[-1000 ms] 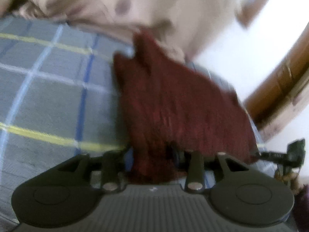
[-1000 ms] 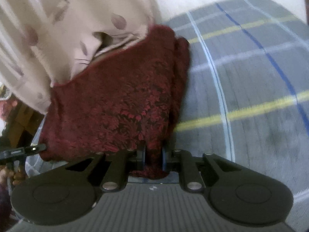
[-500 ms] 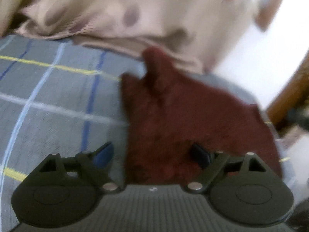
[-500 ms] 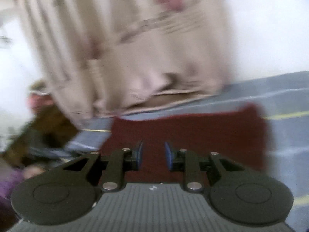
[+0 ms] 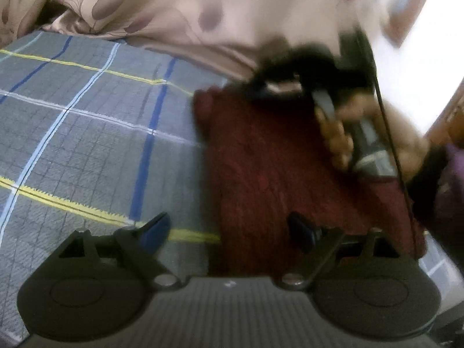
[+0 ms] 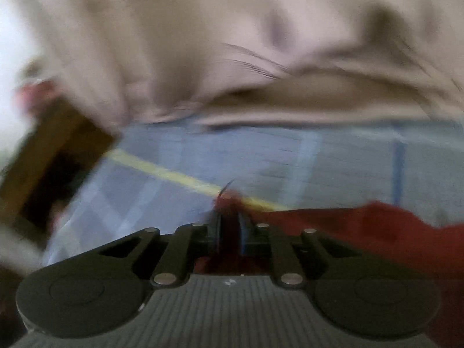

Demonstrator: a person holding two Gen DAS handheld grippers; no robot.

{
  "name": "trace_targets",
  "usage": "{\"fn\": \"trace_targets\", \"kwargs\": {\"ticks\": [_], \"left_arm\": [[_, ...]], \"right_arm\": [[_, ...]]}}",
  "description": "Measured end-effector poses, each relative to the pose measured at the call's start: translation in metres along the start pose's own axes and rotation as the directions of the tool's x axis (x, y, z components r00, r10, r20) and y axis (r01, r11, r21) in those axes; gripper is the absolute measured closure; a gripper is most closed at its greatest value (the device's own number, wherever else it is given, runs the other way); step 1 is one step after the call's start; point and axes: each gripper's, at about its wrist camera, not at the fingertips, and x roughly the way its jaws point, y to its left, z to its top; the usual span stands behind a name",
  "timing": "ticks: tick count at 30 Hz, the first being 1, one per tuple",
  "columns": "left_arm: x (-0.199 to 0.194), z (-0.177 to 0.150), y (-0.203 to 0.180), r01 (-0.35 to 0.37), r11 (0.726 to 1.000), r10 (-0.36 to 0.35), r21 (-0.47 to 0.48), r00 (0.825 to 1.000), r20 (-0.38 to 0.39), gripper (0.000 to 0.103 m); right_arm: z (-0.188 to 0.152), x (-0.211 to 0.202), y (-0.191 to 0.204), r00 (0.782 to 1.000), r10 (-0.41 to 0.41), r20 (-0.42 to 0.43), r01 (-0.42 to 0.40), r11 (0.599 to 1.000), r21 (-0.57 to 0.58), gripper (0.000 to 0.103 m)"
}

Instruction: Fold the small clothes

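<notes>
The right gripper (image 6: 230,226) is closing on the red garment's (image 5: 290,174) twelve-o'clock edge while the left gripper (image 5: 229,229) stands apart at six.

Right wrist view: whole frame smeared by motion. Garment (image 6: 377,226) reads only as a red streak; weave and edges unreadable, and its lower part is hidden behind the right claw (image 6: 230,229) body. Claw closing, red cloth between the pads; contact blurred. Brown object (image 6: 49,162) at left is cut by the frame edge and cannot be identified. Curtain (image 6: 232,43) pattern smeared.

Left wrist view: right claw (image 5: 290,87) and hand (image 5: 339,136) are blurred over the garment's (image 5: 261,174) far corner; its tips cannot be made out. Garment's near edge is hidden behind the left claw (image 5: 229,232). Purple thing (image 5: 452,174) at right is cut off.
</notes>
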Motion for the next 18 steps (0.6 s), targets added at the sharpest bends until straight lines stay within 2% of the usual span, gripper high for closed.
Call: {"fn": "trace_targets", "kwargs": {"ticks": [1, 2, 4, 5, 7, 9, 10, 11, 12, 14, 16, 18], "left_arm": [[-0.007, 0.004, 0.002, 0.028, 1.0, -0.028, -0.013, 0.999, 0.017, 0.015], [-0.015, 0.01, 0.004, 0.046, 0.999, -0.045, -0.018, 0.998, 0.051, 0.014], [-0.025, 0.027, 0.008, 0.08, 0.997, -0.077, -0.019, 0.991, 0.113, 0.013], [-0.023, 0.035, 0.011, 0.094, 0.995, -0.091, -0.02, 0.99, 0.112, 0.008], [-0.012, 0.053, 0.02, 0.145, 0.989, -0.143, -0.017, 0.985, 0.096, 0.007], [0.011, 0.065, 0.024, 0.204, 0.979, -0.204, 0.013, 0.979, 0.006, 0.007], [0.02, 0.067, 0.025, 0.234, 0.972, -0.233, 0.02, 0.972, -0.034, 0.007], [0.032, 0.071, 0.025, 0.28, 0.959, -0.276, 0.039, 0.957, -0.087, 0.007], [0.044, 0.073, 0.024, 0.315, 0.947, -0.304, 0.062, 0.943, -0.137, 0.007], [0.07, 0.077, 0.025, 0.342, 0.938, -0.321, 0.063, 0.921, -0.222, 0.006], [0.081, 0.081, 0.028, 0.423, 0.903, -0.394, 0.079, 0.887, -0.239, 0.005], [0.092, 0.086, 0.032, 0.469, 0.883, -0.451, 0.023, 0.86, -0.237, 0.005]], "right_arm": [[-0.003, -0.006, -0.011, 0.996, 0.078, 0.033, -0.08, 0.994, 0.071, 0.086], [-0.007, -0.019, -0.015, 0.988, 0.122, 0.096, -0.129, 0.989, 0.072, 0.086], [-0.021, -0.063, -0.014, 0.954, 0.149, 0.261, -0.156, 0.988, 0.004, 0.081], [-0.026, -0.083, -0.017, 0.928, 0.178, 0.328, -0.186, 0.982, -0.006, 0.08], [-0.036, -0.122, -0.029, 0.871, 0.308, 0.383, -0.329, 0.944, -0.011, 0.069], [-0.056, -0.154, -0.033, 0.846, 0.37, 0.384, -0.383, 0.923, -0.045, 0.057], [-0.072, -0.171, -0.034, 0.843, 0.38, 0.38, -0.379, 0.922, -0.081, 0.053], [-0.082, -0.179, -0.033, 0.846, 0.378, 0.376, -0.367, 0.924, -0.104, 0.045], [-0.096, -0.19, -0.035, 0.855, 0.368, 0.367, -0.346, 0.93, -0.125, 0.038], [-0.125, -0.212, -0.043, 0.875, 0.328, 0.356, -0.293, 0.944, -0.152, 0.034], [-0.153, -0.228, -0.055, 0.891, 0.291, 0.349, -0.256, 0.956, -0.144, 0.034], [-0.175, -0.243, -0.071, 0.894, 0.262, 0.363, -0.244, 0.965, -0.095, 0.034]]}}
